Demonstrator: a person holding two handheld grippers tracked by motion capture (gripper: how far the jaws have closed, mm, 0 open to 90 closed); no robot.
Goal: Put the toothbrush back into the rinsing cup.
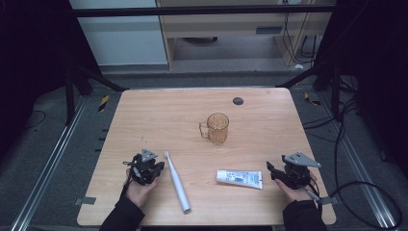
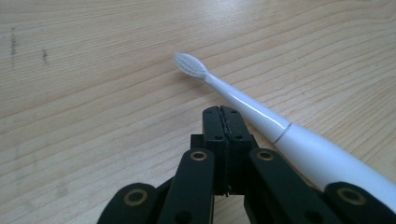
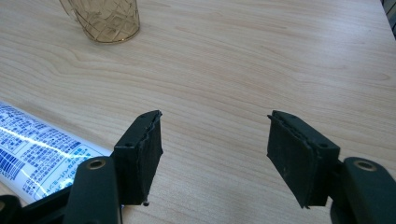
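We find the left gripper (image 1: 156, 168) with its jaws pressed together on nothing, lying just beside the white electric toothbrush with a bristled head (image 1: 176, 181); in the left gripper view the black pads (image 2: 227, 122) meet flat, and the toothbrush (image 2: 261, 116) runs past them on the right, apparently not touching, though its handle is partly hidden behind the linkage. The right gripper (image 3: 215, 154) stands with jaws wide apart and empty, just right of the white toothpaste tube with blue print (image 1: 239, 178); both things lie flat on the pale wooden table (image 1: 144, 110). The amber patterned glass mug with a handle (image 1: 216, 128) stands upright near the table's middle, well apart from both, and looks empty. We judge the work barely begun: nothing is gripped or lifted; grasping the toothbrush, and likely the tube, is all left to do. Count: one toothbrush; one tube; one mug; two grippers; one small dark round disc (image 1: 237, 101) near the far edge.
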